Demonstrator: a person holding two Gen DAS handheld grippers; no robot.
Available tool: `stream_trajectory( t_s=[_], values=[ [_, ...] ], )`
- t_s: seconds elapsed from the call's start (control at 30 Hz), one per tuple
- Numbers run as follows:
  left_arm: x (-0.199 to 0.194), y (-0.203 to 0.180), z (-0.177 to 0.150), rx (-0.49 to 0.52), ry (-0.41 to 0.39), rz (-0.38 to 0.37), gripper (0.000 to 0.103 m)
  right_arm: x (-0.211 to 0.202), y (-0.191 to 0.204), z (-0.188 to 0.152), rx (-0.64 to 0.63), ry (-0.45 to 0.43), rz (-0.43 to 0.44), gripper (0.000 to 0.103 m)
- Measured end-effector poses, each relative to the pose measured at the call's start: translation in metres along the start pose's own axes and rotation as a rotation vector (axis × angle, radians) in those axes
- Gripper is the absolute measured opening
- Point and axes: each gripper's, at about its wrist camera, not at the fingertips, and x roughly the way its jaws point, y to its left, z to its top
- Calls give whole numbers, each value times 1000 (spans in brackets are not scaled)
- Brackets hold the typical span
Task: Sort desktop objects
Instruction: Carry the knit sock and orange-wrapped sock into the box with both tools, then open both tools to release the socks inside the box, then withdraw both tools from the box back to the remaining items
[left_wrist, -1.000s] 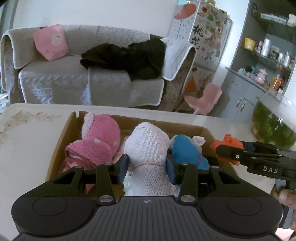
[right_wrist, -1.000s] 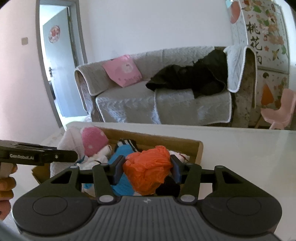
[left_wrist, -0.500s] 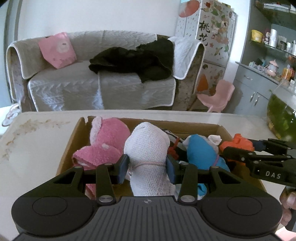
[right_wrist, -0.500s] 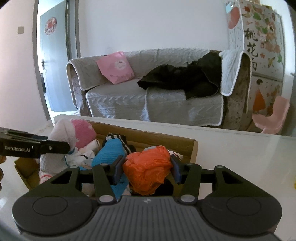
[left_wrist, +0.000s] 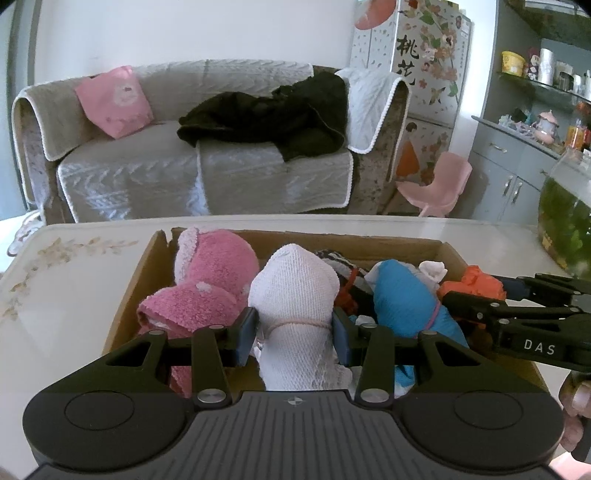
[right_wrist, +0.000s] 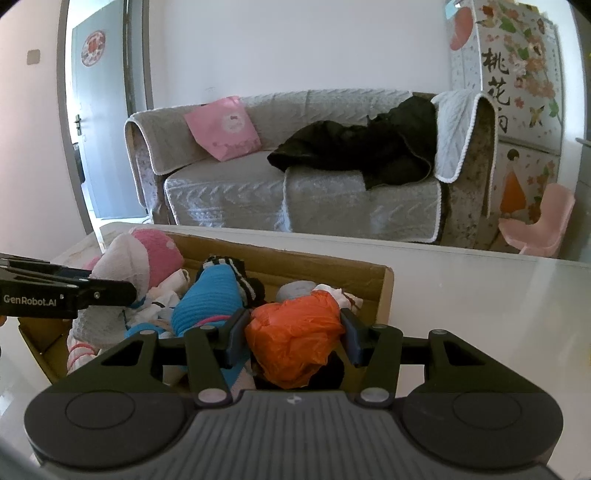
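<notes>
A cardboard box (left_wrist: 129, 284) (right_wrist: 384, 291) on the white table holds rolled sock bundles. My left gripper (left_wrist: 293, 326) is shut on a white sock roll (left_wrist: 295, 291) tied with a pink band, held over the box. Pink fluffy socks (left_wrist: 214, 269) lie at its left, a blue roll (left_wrist: 402, 295) at its right. My right gripper (right_wrist: 293, 332) is shut on an orange bundle (right_wrist: 295, 332) over the box's right end. In the left wrist view the orange bundle (left_wrist: 476, 282) shows in the right gripper's black fingers (left_wrist: 487, 310). The blue roll (right_wrist: 210, 299) lies left of it.
A fish tank with green plants (left_wrist: 565, 229) stands on the table's right side. Beyond the table are a grey sofa (left_wrist: 207, 162) with a pink cushion and dark clothing, a pink child's chair (left_wrist: 436, 184) and a decorated fridge (right_wrist: 513, 110). A hand (left_wrist: 576, 402) grips the right tool.
Both views have shifted slightly, with the sofa lower and more centred. Each gripper keeps its bundle over the box, and the grips look unchanged.
</notes>
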Motion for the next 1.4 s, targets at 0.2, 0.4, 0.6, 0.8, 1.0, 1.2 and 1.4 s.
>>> stream_trajectory(
  t_s=[0.2, 0.4, 0.6, 0.8, 1.0, 1.2, 1.4],
  values=[
    [0, -5, 1, 7, -13, 11, 50, 1, 0, 1, 10, -18, 7, 49],
    [1, -4, 0, 6, -8, 11, 51, 4, -5, -2, 21, -4, 3, 51],
    [-10, -5, 1, 19, -28, -6, 67, 1, -4, -3, 12, -17, -6, 58],
    [-32, -10, 5, 55, -80, -5, 74, -4, -3, -2, 1, -34, -2, 63],
    [-57, -11, 1, 108, -105, -2, 83, -30, -2, 0, -34, -84, 7, 70],
    [-81, -15, -30, 190, -72, 10, 88, -66, 4, -9, -84, -113, 60, 73],
    [-102, -10, -60, 208, -15, 17, 91, -113, 17, -35, -140, -138, 140, 82]
  ],
)
